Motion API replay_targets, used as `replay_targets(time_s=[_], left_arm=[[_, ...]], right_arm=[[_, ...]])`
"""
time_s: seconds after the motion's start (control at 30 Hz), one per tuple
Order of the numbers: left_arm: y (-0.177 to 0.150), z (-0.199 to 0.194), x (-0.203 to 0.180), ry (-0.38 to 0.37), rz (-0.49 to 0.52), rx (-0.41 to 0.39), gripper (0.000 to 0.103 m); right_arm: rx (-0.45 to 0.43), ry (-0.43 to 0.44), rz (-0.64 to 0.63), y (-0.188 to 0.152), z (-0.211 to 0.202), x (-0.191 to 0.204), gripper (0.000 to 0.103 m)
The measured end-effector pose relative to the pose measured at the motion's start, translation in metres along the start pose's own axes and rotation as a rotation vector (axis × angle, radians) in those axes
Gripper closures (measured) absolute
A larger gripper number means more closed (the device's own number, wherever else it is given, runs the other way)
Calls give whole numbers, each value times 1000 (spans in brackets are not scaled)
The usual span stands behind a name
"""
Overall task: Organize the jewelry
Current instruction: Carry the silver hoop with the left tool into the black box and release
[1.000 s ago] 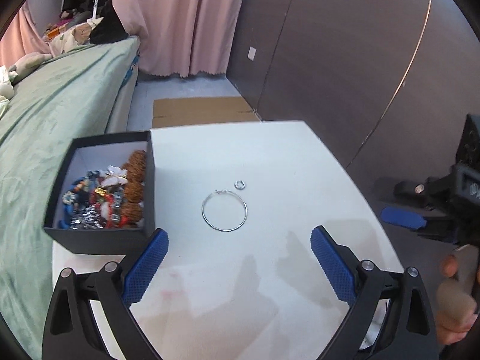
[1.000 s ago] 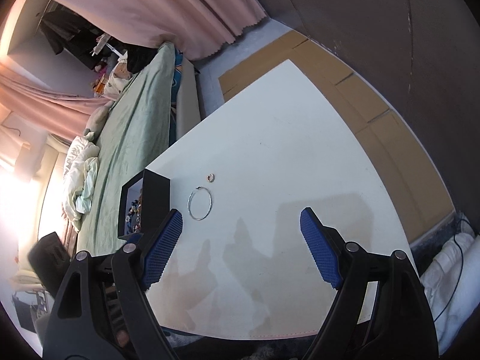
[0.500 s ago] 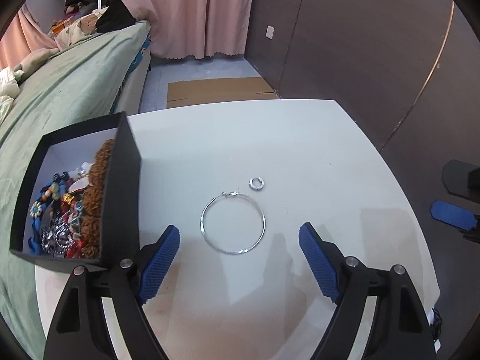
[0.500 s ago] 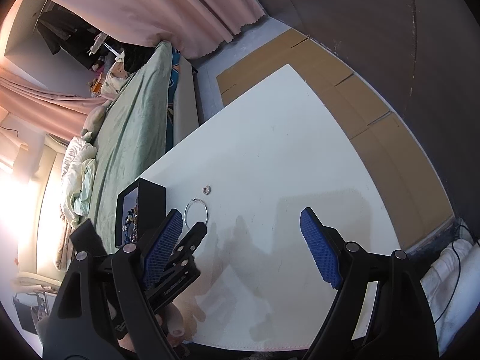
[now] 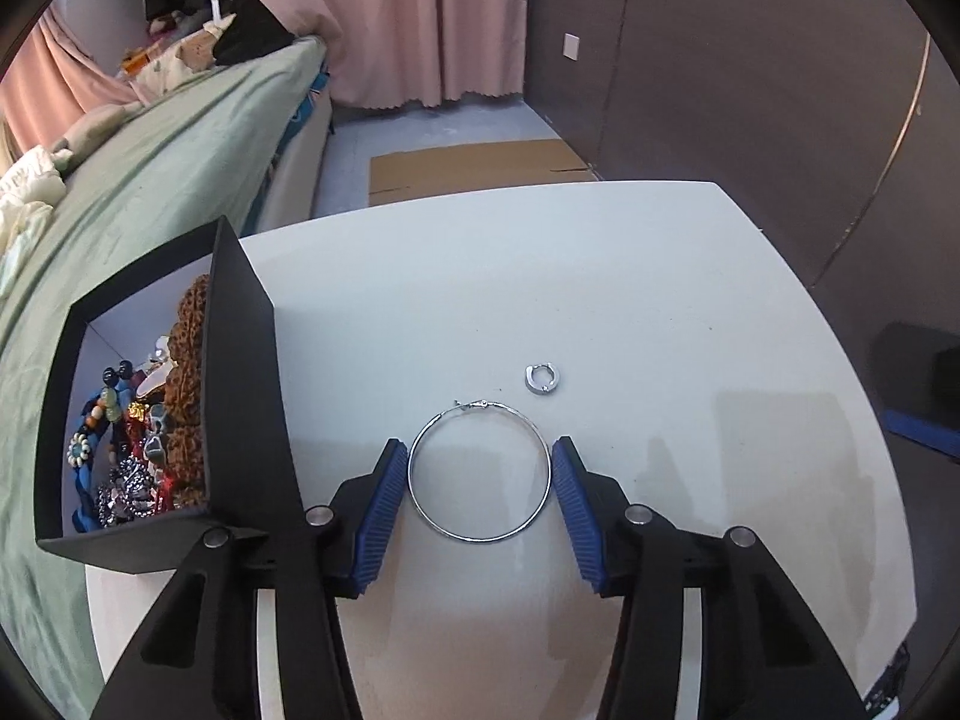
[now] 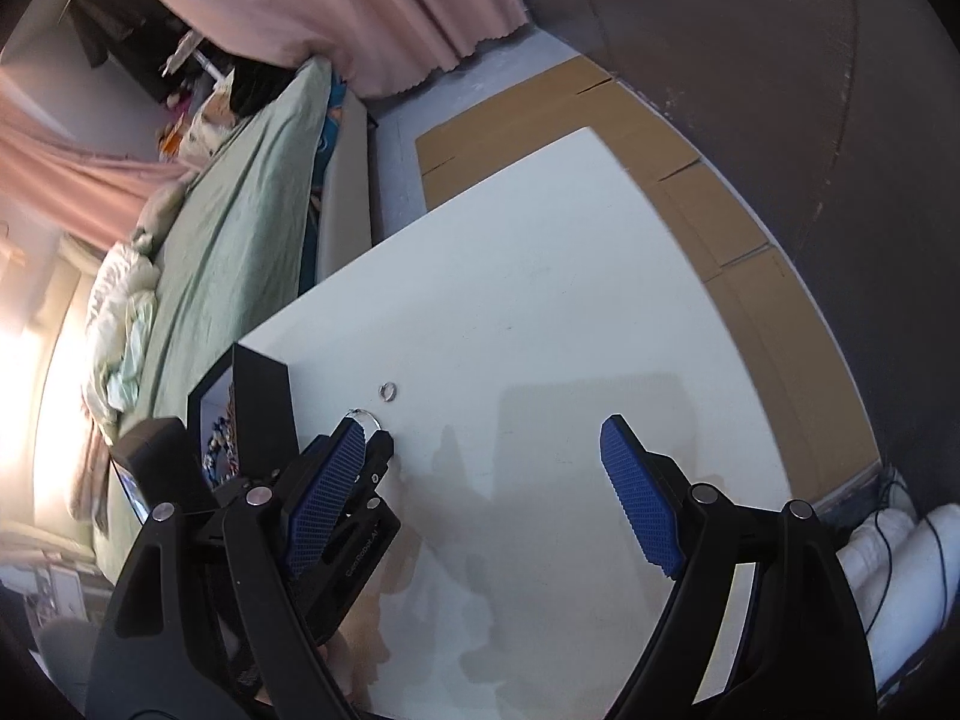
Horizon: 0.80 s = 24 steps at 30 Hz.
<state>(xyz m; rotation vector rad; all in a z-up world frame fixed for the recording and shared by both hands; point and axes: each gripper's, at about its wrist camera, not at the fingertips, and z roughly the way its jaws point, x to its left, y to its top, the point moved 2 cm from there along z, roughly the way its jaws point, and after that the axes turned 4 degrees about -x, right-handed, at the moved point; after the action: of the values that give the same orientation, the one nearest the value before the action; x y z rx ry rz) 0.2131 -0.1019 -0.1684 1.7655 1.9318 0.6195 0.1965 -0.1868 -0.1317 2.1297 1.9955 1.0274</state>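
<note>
Left gripper [image 5: 479, 462] with jaws apart, just closing around the thin silver hoop [image 5: 479, 471] lying flat on the white table [image 5: 600, 276]; pads flank the hoop, not yet pressing it. Risk, as judged: the wire may slip under the pads or spring sideways toward the small ring [image 5: 542, 378] just beyond it. Right gripper [image 6: 483, 474] hangs wide apart, empty. Black box [image 5: 240, 360] of jewelry stands at the table's left edge; green bed [image 5: 150, 180], pink curtain [image 5: 420, 18] behind
</note>
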Motion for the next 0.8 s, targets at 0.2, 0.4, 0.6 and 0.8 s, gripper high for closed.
replay_targets(time_s=[0.2,0.4,0.6,0.8], left_arm=[[1,-22,13,-88,-40,-20,56],[9,-63,24,-167,-74,-92,55],[21,-96,46,-201,-120,-162,55],[28,-111,80,-193,-178,-192,55]], right_arm=[[25,-6,-5,-1,15,2,22],[-2,5,12,3,15,2,22],[13,33,-8,3,31,16,36],[35,39,-33,2,50,33,58]])
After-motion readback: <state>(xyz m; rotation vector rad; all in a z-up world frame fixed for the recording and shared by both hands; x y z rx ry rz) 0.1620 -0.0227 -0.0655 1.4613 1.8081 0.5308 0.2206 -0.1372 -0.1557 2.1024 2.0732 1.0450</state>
